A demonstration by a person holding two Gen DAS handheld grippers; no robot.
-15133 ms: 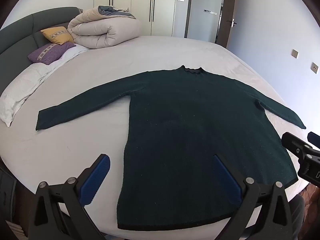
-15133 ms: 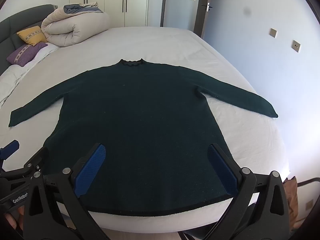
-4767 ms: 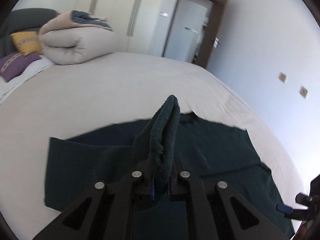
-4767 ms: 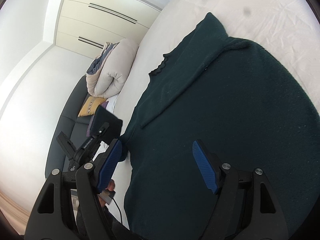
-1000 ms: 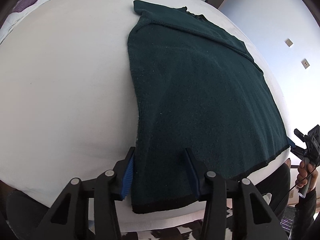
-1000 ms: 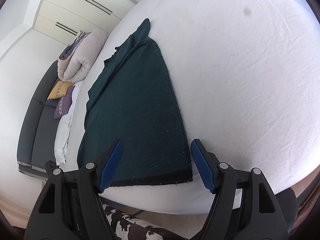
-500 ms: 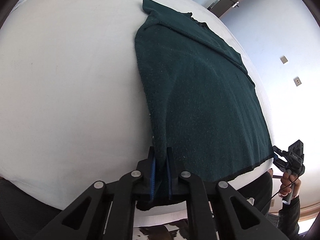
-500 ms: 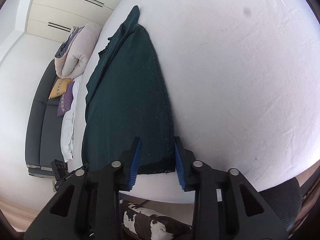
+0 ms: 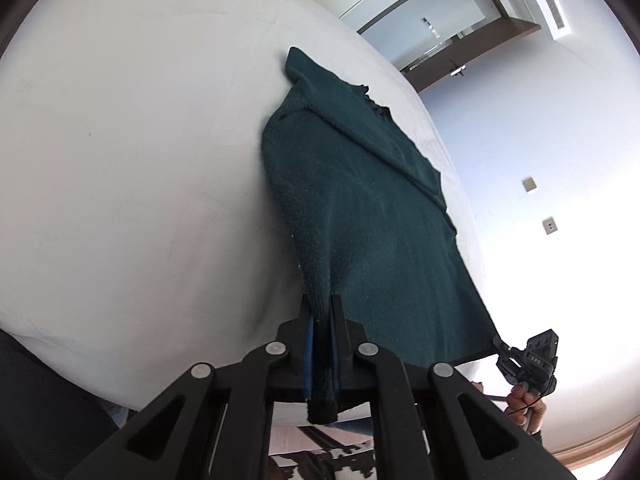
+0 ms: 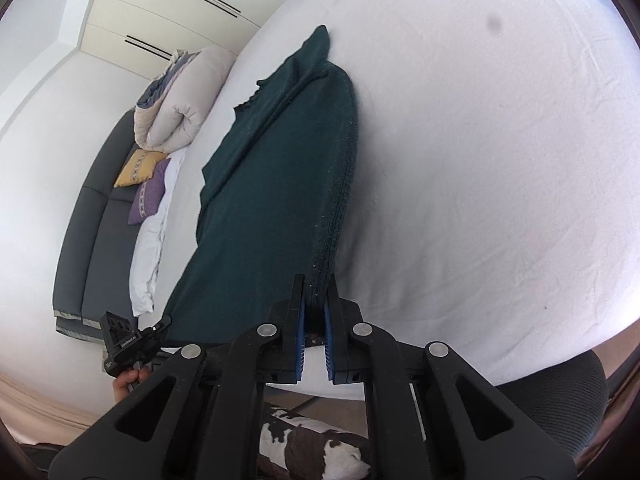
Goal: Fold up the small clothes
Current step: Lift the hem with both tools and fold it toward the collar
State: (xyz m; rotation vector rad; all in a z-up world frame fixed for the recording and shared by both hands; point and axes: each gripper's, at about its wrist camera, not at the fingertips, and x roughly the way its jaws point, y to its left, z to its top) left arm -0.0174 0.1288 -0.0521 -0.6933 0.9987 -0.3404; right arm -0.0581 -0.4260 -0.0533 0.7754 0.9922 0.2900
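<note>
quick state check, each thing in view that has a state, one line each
dark green knitted sweater: sleeves folded in, bottom hem corners lifted off the white bed sheet
left gripper: shut on the sweater's hem corner
right gripper: shut on the other hem corner
beige quilted duvet: rolled up by the headboard
door: cannot tell

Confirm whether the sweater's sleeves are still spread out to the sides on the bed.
No: the dark green sweater lies as a narrow panel on the white bed, both sleeves folded in across its body.

White-sheeted bed (image 10: 460, 160) bears dark green sweater (image 10: 280, 168), rolled duvet (image 10: 180, 100), 2 cushions (image 10: 138, 168).
</note>
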